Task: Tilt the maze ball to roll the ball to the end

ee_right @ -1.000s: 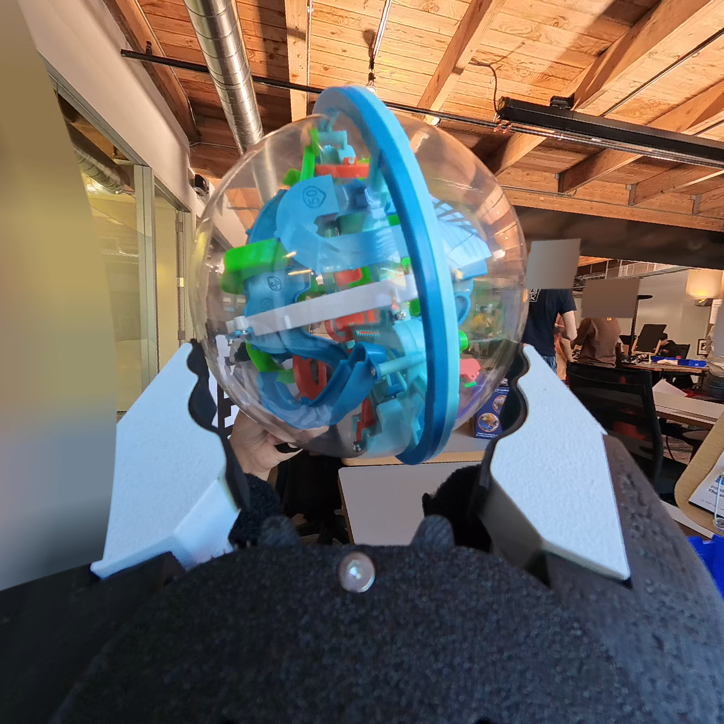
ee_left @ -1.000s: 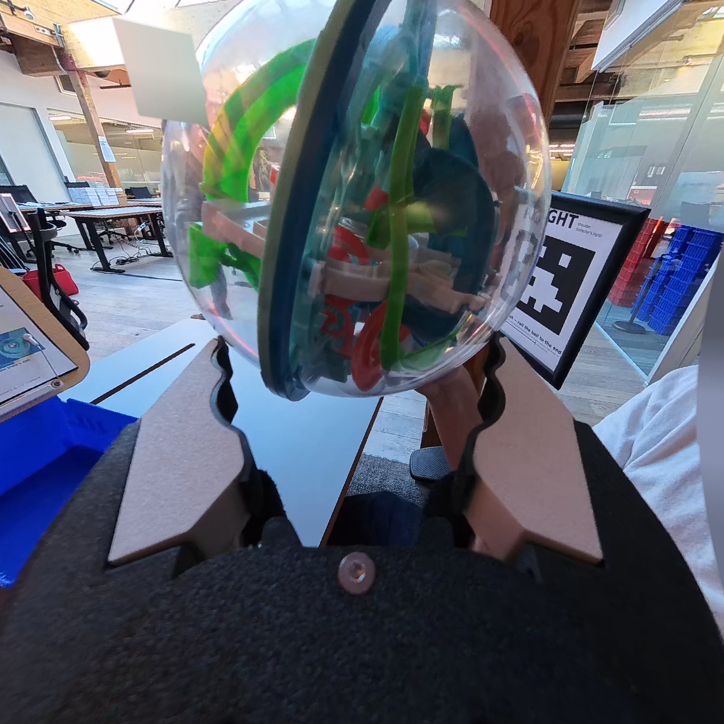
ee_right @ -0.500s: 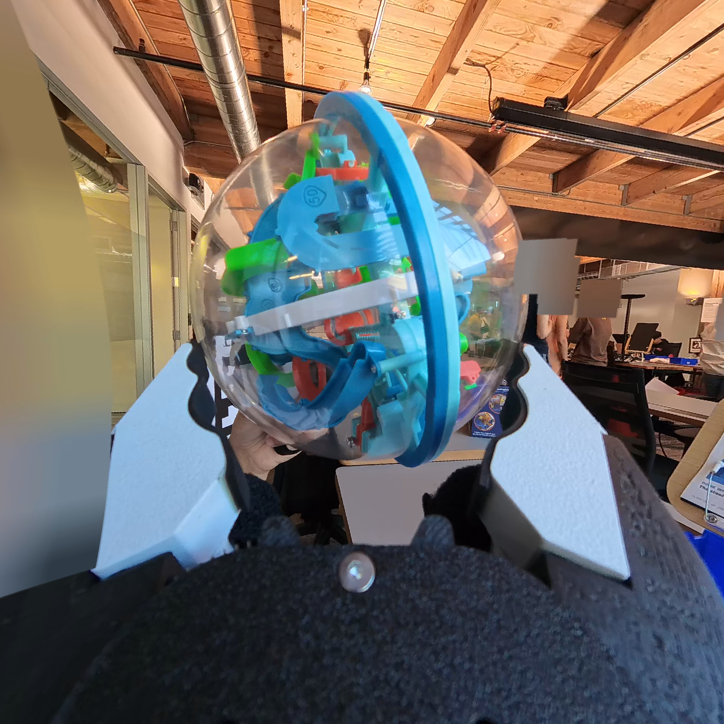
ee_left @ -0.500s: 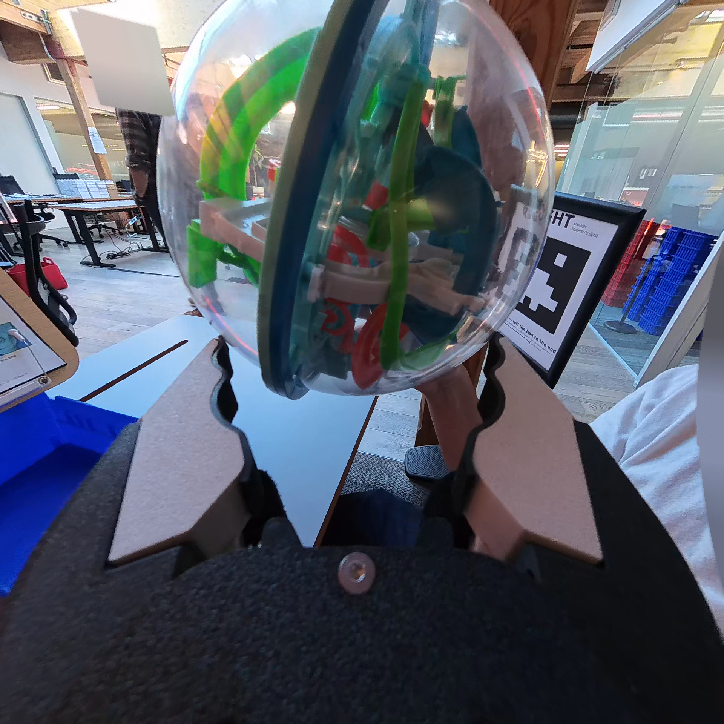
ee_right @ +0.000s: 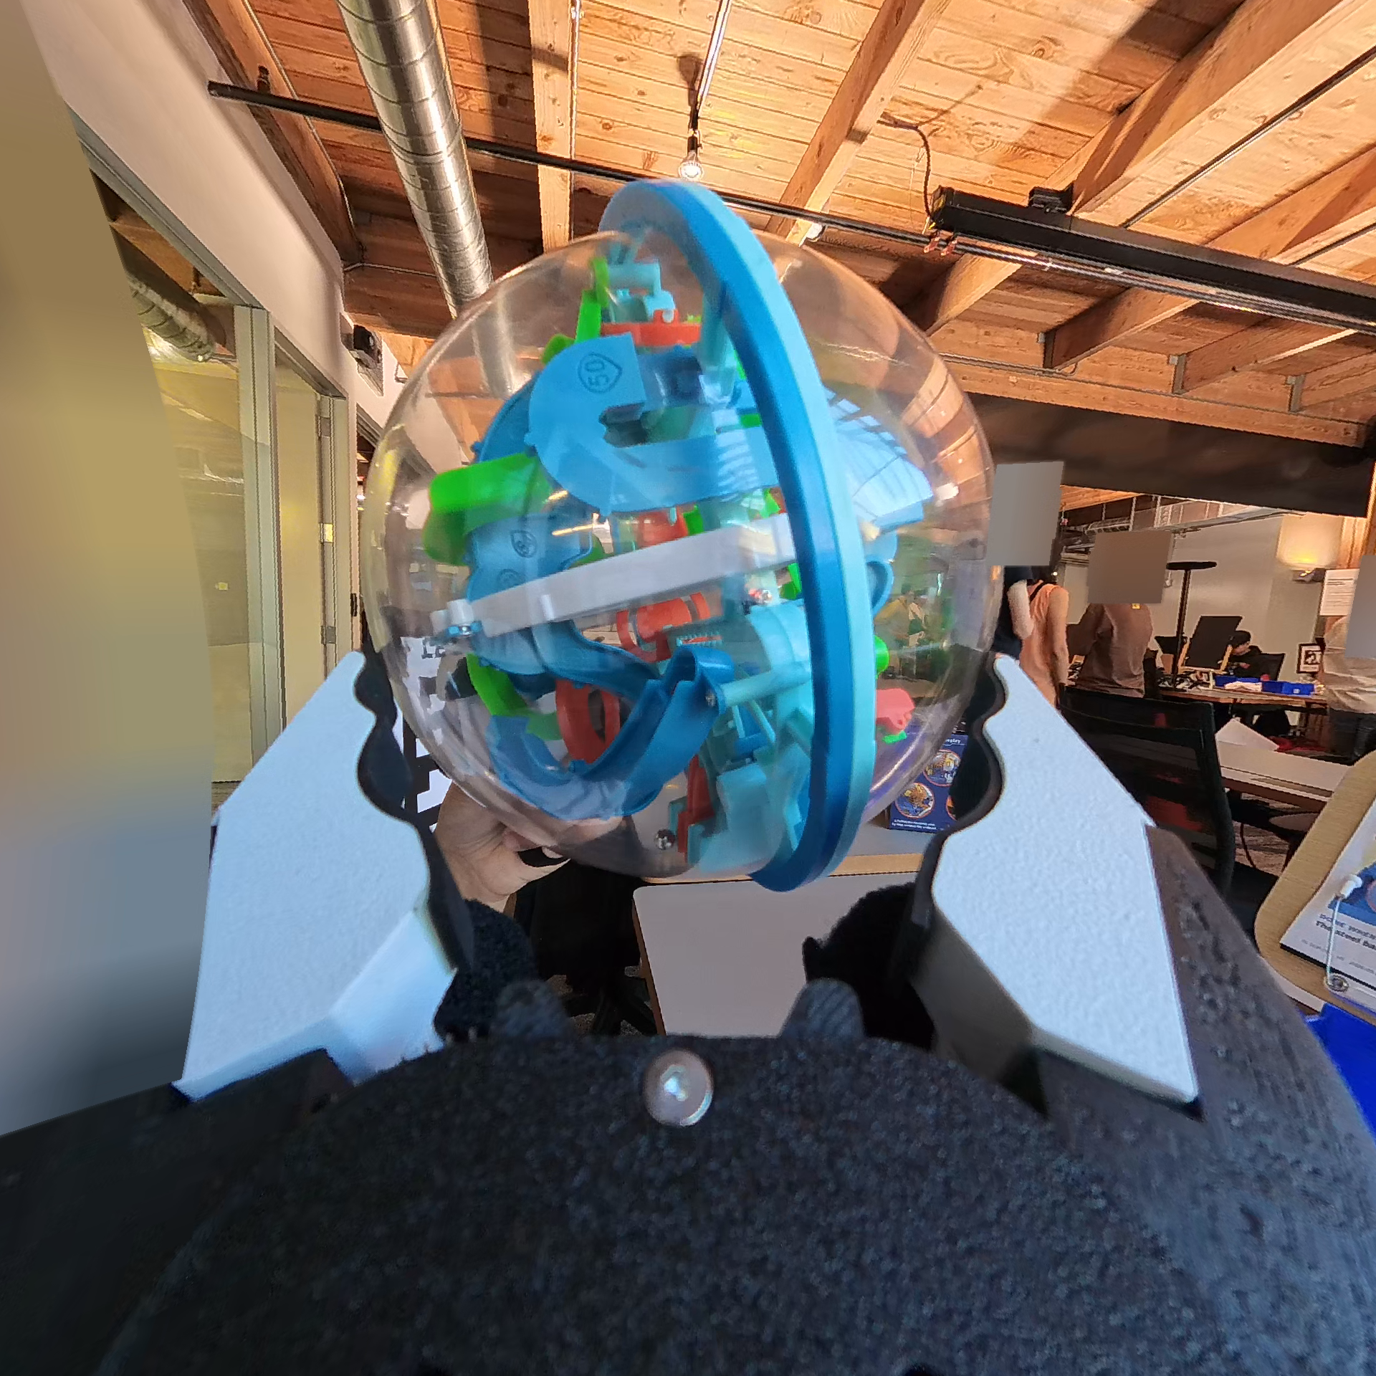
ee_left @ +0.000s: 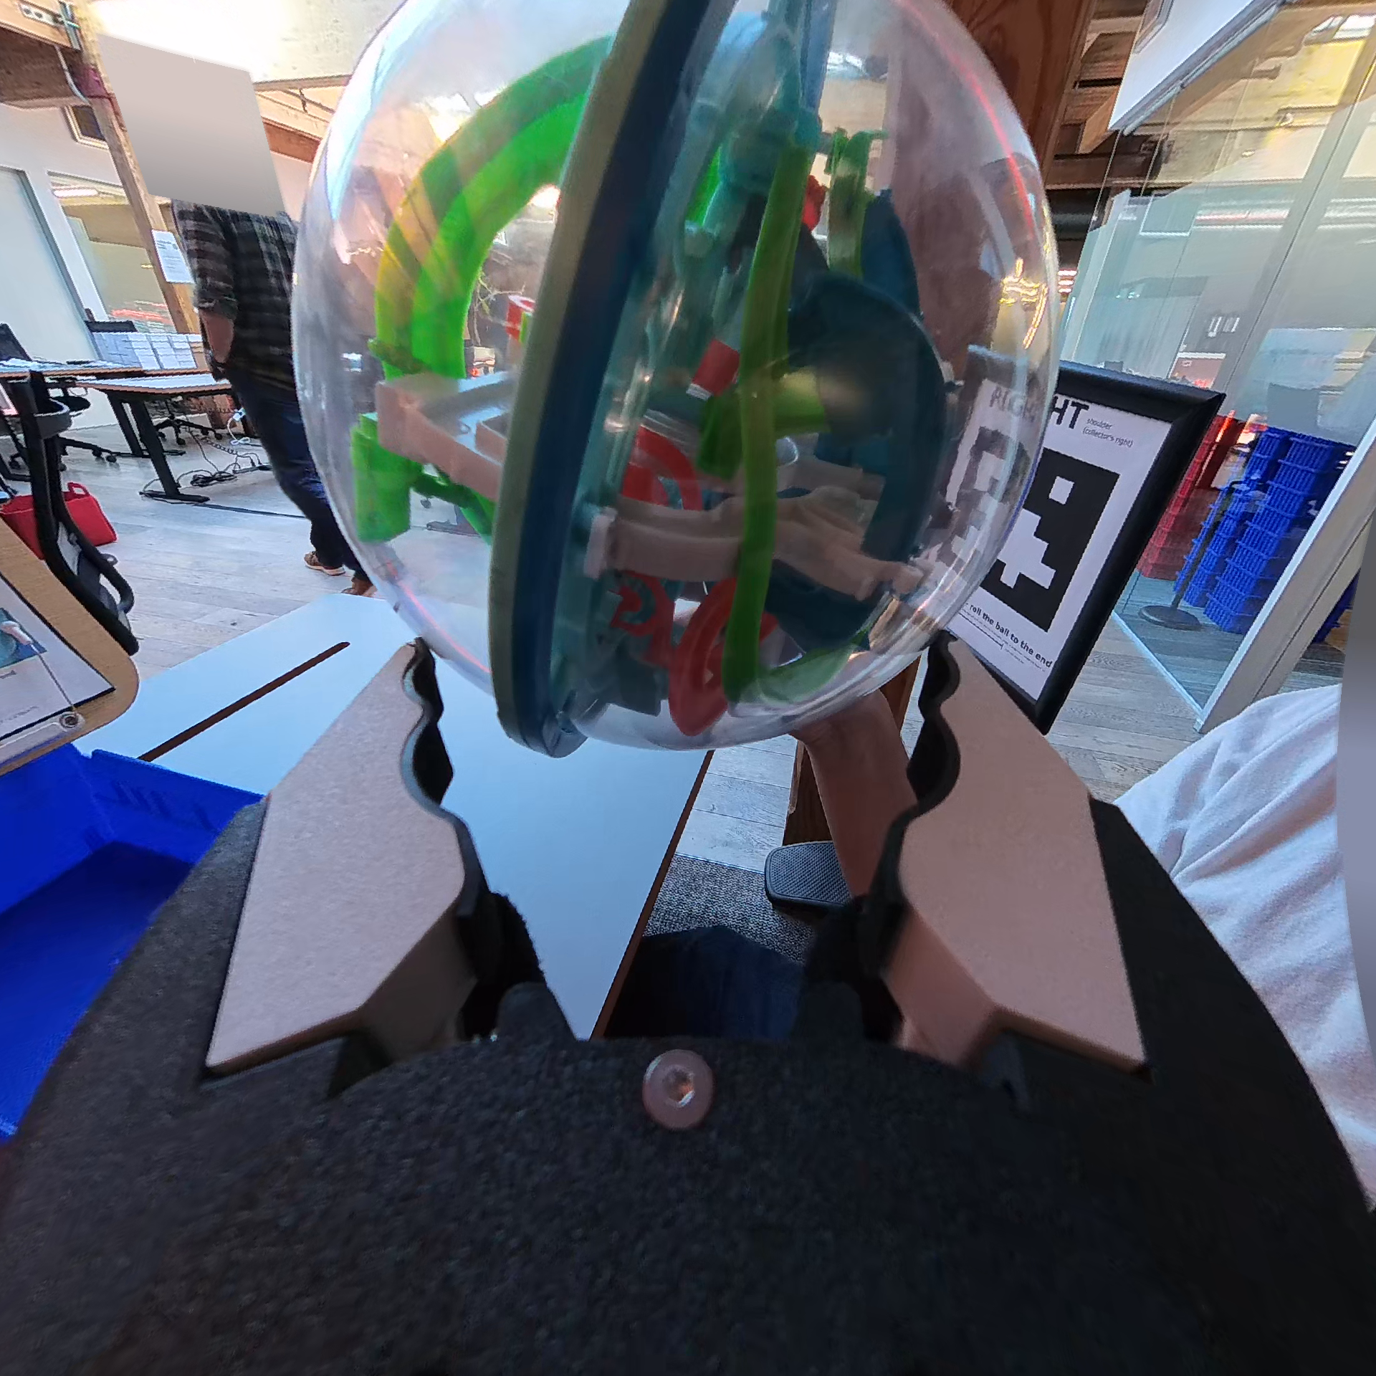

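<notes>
The maze ball (ee_left: 670, 372) is a clear sphere with green, blue, red and white tracks inside and a blue ring around it. It is held up in the air between my two grippers. My left gripper (ee_left: 674, 655) has its tan fingers spread wide, fingertips against the sphere's lower sides. My right gripper (ee_right: 677, 670) presses its white fingers on the opposite side of the ball (ee_right: 670, 558) in the same way. The ring stands nearly upright, leaning a little. I cannot pick out the small ball inside. A hand (ee_right: 484, 849) shows behind the sphere.
A white table (ee_left: 558, 819) lies below, with a blue bin (ee_left: 74, 856) and a clipboard (ee_left: 45, 670) at the left. A framed sign with a black-and-white marker (ee_left: 1042, 536) stands at the right. A person (ee_left: 246, 298) walks behind; others stand by desks (ee_right: 1109, 648).
The ball has stayed gripped, its position shifting only slightly. A person has walked into the left wrist view's background from the left.
</notes>
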Demonstrator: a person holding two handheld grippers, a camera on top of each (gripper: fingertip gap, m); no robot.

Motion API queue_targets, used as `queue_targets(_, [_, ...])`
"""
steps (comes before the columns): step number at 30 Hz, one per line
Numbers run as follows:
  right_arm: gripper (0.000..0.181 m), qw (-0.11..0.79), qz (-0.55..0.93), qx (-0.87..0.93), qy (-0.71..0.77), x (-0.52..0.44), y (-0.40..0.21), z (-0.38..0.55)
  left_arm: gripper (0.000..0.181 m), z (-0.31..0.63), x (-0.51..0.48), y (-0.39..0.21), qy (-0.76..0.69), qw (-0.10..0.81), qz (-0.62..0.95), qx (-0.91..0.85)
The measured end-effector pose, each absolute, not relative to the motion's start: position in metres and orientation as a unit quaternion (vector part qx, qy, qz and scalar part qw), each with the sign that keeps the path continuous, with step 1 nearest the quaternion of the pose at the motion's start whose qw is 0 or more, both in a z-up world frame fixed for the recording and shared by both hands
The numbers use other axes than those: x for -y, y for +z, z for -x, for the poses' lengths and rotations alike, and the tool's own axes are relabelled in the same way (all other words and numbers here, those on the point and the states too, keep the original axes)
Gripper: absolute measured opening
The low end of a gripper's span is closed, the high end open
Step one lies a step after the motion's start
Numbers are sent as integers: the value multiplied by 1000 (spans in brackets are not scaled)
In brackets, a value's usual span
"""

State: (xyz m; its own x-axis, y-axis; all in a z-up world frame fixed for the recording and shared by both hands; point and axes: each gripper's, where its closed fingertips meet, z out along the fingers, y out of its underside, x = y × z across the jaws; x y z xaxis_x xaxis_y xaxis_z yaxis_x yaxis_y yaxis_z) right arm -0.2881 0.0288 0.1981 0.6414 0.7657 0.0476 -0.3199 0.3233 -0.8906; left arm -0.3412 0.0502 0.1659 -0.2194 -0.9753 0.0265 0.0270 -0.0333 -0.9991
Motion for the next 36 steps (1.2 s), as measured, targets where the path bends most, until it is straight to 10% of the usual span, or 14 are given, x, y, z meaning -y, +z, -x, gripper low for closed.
queue_targets(24, [147,750,535,138,363,-67,176,260,125,315,-86,142,-634,348,485,-491])
queue_targets(36, [149,611,653,1,448,-153,47,203,123,264,-141,6,-670,171,633,-348])
